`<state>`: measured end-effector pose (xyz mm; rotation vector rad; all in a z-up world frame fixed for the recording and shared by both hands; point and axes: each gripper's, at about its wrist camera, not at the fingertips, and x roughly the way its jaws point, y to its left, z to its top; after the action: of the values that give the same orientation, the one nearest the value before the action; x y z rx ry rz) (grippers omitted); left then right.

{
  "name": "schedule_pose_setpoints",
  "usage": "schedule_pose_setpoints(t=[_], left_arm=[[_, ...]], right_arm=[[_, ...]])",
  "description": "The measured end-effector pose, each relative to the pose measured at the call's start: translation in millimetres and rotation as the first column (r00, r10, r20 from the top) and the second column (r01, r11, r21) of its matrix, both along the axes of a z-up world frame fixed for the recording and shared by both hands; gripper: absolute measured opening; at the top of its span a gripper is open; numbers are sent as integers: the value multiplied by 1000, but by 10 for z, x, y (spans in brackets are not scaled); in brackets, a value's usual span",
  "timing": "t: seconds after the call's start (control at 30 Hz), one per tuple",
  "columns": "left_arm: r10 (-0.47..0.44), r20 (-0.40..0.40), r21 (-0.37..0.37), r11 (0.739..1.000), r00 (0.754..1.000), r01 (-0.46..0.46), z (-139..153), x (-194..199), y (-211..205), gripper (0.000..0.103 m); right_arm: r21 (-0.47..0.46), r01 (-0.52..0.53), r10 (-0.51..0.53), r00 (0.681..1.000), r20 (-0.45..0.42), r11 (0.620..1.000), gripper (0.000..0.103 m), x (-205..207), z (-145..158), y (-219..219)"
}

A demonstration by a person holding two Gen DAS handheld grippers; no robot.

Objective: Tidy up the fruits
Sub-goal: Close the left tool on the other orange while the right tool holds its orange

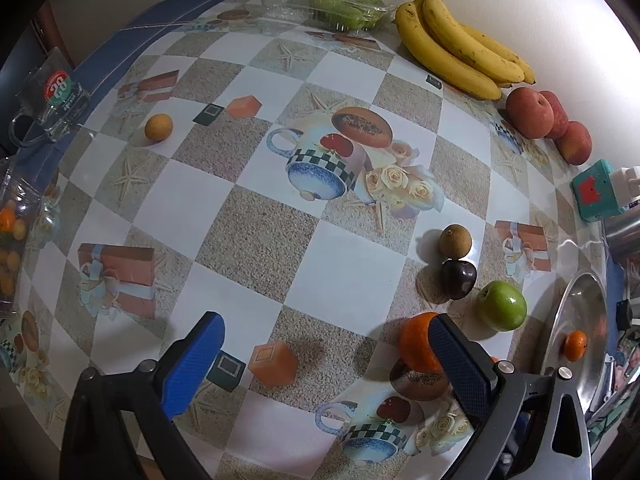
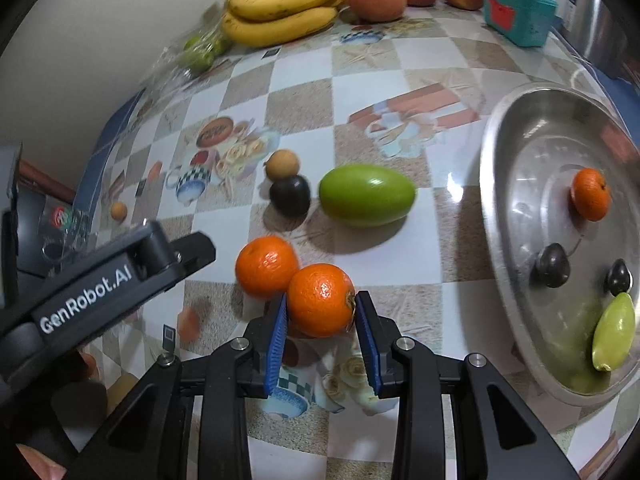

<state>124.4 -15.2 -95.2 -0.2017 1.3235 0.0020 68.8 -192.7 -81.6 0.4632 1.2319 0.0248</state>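
The right gripper (image 2: 321,314) has its jaws clamped on an orange (image 2: 320,300), touching a second orange (image 2: 266,266) just left of it. The left gripper (image 1: 324,346) hangs with jaws wide apart, empty. Beyond the held orange lie a green apple (image 2: 367,195), then bananas (image 2: 284,8); the steel tray (image 2: 520,128) sits to its right on the tabletop (image 2: 304,92).

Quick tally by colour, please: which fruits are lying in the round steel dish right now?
Round steel dish, by colour:
Orange tangerine: 1
Dark purple plums: 2
Light green fruit: 1
Total: 4
Not counted: the second orange tangerine, gripped in the right tool over the table.
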Motion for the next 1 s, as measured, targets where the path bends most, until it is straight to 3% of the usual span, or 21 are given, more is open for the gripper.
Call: schedule_pose_setpoints(t=[0.3,0.6,0.87,1.0], left_arm=[[-45,10,-22,999,999,45,21,-6,-117,101],[-150,8,-71,986,989,150,-11,-14,-407,84],[-206,6,-75,976,979,205,-24,-31,-579,55],[-210,-2,-94,973,978,209,-62,-12,-595,52]], right_arm=[[16,107,-107,993,45,994,35,-89,134,-307],[20,160,-161,986,51,987,35,-127,165,-477],[23,155,-156,986,50,988,35,-151,164,-483],[24,156,-157,986,51,987,35,-150,165,-481]])
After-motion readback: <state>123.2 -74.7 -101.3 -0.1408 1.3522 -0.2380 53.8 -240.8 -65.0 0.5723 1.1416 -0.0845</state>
